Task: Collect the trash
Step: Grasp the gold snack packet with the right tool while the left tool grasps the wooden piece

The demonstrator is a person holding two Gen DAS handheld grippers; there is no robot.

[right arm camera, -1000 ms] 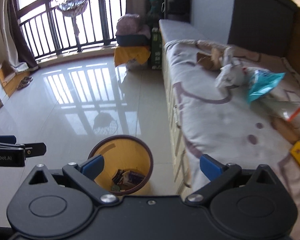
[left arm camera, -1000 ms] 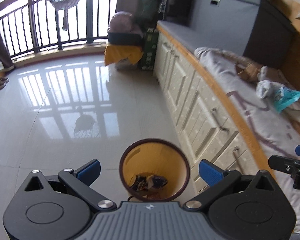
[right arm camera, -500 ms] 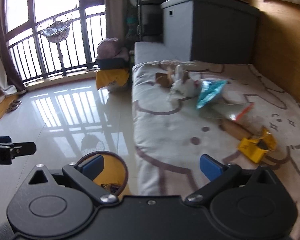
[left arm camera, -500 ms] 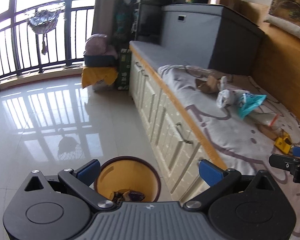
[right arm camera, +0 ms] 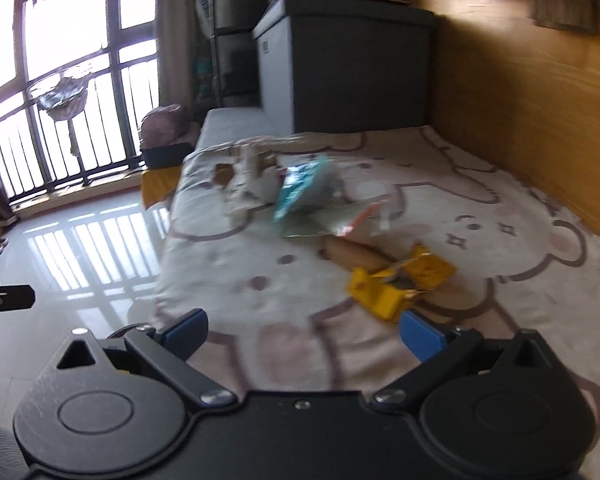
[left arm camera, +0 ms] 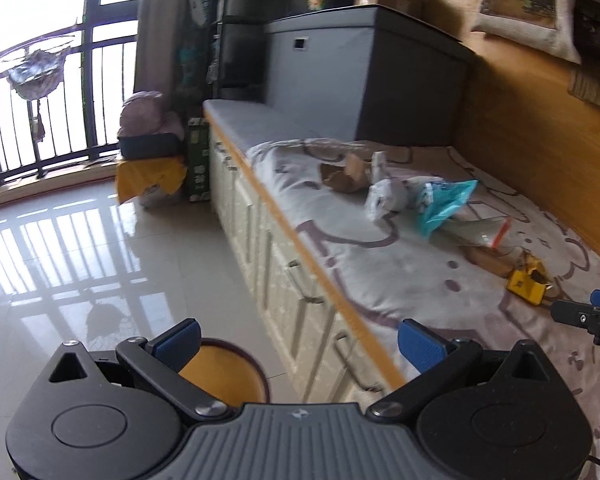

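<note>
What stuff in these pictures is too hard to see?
- Bin, left wrist view: the left tongs hide its inside.
- Bin, right wrist view: the right tongs cover nearly all of it.
- Yellow wrapper, right wrist view: print blurred.
- Brown bits, left wrist view: too small to name.

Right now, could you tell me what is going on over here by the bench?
A person is clearing trash with a handheld tool in each hand. Both the left tool and the right tool are open and empty. The right one points at a torn yellow wrapper on the patterned blanket, the nearest piece. Beyond it lie a teal bag, clear plastic and crumpled paper. The yellow-lined bin stands on the floor beside the bench, below the left tool.
</note>
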